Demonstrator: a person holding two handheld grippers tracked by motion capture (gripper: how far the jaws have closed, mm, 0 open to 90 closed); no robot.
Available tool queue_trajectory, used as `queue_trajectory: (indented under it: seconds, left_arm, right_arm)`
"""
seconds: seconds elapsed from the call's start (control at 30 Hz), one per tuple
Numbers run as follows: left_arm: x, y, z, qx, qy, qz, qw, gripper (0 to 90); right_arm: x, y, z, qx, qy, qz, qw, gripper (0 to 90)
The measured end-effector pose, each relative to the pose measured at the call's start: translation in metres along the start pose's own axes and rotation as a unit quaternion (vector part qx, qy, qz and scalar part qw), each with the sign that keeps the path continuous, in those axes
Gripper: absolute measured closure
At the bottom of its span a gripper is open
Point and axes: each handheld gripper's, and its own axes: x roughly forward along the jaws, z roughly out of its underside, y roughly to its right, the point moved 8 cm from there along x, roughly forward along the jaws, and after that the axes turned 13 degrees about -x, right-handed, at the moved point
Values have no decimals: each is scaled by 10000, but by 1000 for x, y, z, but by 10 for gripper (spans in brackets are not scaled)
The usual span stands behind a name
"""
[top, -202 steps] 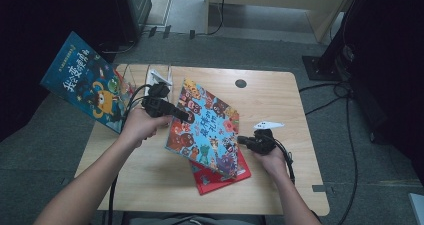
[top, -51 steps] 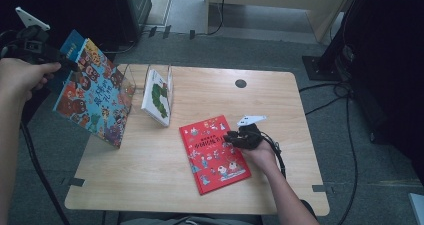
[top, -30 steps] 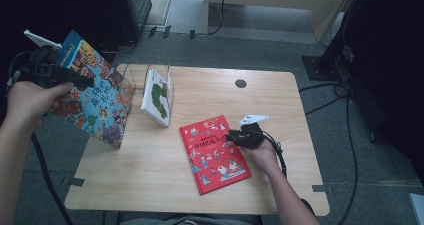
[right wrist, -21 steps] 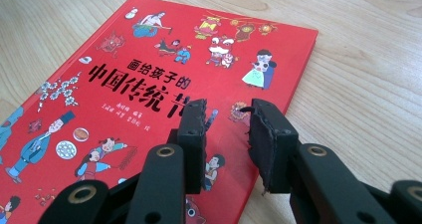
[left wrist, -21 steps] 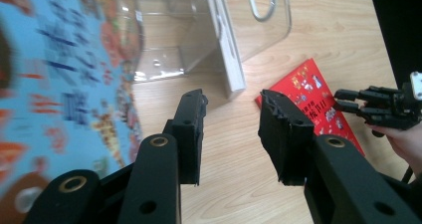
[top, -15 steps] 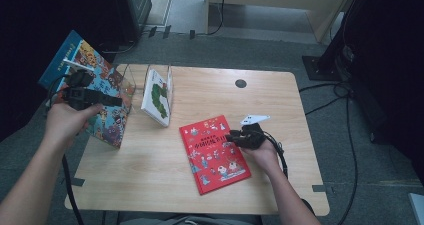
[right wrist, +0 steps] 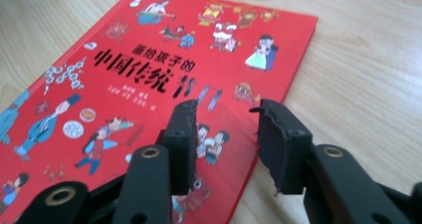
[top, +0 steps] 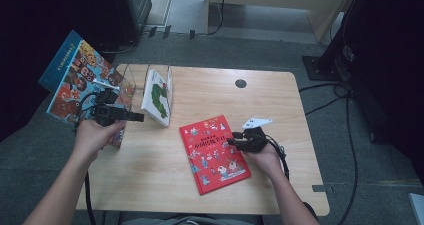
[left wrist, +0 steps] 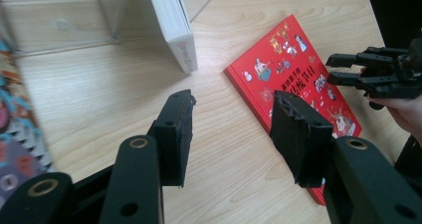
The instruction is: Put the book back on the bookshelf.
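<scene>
A red picture book [top: 214,152] lies flat on the wooden table [top: 280,100]. My right gripper [top: 231,141] rests at its right edge. In the right gripper view its jaws [right wrist: 224,129] have just been opening and stand apart above the red book [right wrist: 149,59], gripping nothing. My left gripper [top: 138,117] hovers over the table's left side. Its jaws [left wrist: 234,129] have also just been opening and have nothing between them. A large colourful book [top: 75,85] leans at the table's left edge. A white book [top: 157,97] stands in a clear holder [top: 131,80].
The left gripper view takes in the white book [left wrist: 174,30], the red book [left wrist: 293,69] and the right gripper [left wrist: 348,69] farther off. A round cable hole [top: 241,83] sits near the table's back edge. A black stand base [top: 320,65] and cables lie on the floor at the right.
My left hand has come away from the colourful book and sunk down and right to the table's left side. The book stays leaning there. The right hand has kept still.
</scene>
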Motion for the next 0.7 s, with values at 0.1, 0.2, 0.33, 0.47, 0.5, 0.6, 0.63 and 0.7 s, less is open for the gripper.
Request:
queue_trajectory:
  seconds: [0.1,0.2,0.33,0.47,0.5,0.6,0.63,0.7]
  left_arm:
    - [10,3,3,57,-22,17,10000,502]
    - [20,9,7,240,-35,130,9996,514]
    - [35,18,11,431,-43,144,9990,525]
    - [48,23,14,506,-134,200,9984,524]
    - [51,25,15,495,-163,202,9984,523]
    - [61,27,19,561,-254,165,9980,529]
    - [65,28,21,549,-276,161,9980,528]
    - [72,29,24,549,-344,187,9977,539]
  right_arm:
    - [-3,-2,3,10,42,51,10000,560]
    - [-8,-4,7,8,25,74,10000,553]
    - [-14,-5,12,16,72,151,9999,562]
    - [-21,-6,17,33,140,202,9997,577]
    - [-23,-6,18,52,110,208,9997,581]
    - [-28,-7,22,84,191,249,9995,604]
    - [-30,-8,24,98,173,258,9995,612]
    - [-32,-8,26,83,187,279,9994,628]
